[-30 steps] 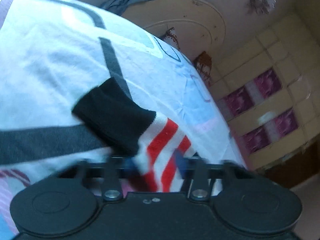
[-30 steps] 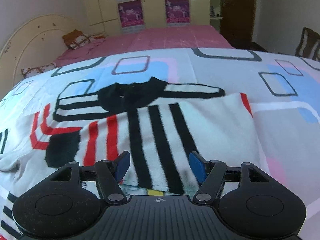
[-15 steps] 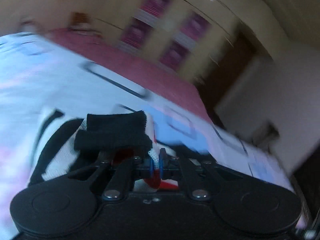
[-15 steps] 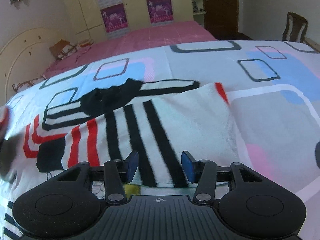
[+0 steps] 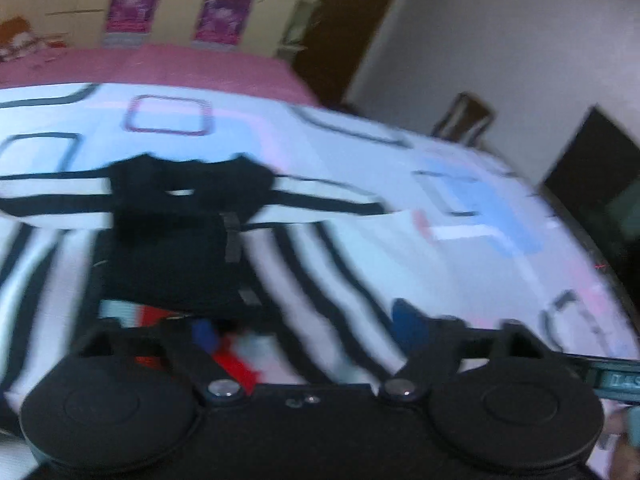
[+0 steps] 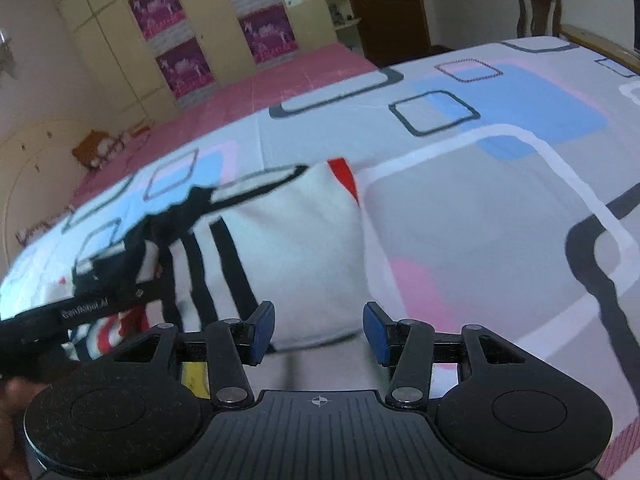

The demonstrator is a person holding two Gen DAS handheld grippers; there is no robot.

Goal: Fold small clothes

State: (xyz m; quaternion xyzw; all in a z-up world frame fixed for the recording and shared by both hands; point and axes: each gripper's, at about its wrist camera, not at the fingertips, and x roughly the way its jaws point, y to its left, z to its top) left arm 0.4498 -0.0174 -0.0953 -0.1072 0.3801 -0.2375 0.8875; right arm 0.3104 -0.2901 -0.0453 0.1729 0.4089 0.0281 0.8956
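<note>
Bedroom: bed (image 6: 500, 208) under patterned sheet with squares in blue, pink and grey; wardrobe (image 6: 120, 40) with purple posters at upper left of right view; chair (image 6: 538, 8) at upper right. Sweater (image 6: 296, 240), white with black and red stripes and black cuffs, spread on sheet, centre-left in right view, filling lower centre in left view; one sleeve folded over body, black cuff (image 5: 172, 252) resting on top. Left gripper (image 5: 304, 326) over sweater, jaws opening wide, no cloth pinched between them so far as blur allows. Right gripper (image 6: 319, 332) at sweater's near edge, jaws opening, hem between pads but not pressed. Handling, as judged: knit soft, light, limp, prone to bunch and drag on sheet; best taken at hem corner or sleeve cuff, thin edge pinched fully, lifted little. Left view only: folded cuff, collar area, full stripe run, though blurred. Right view only: sharp far corner of sweater with red patch, bare sheet at right, left gripper's arm entering from lower left.
</note>
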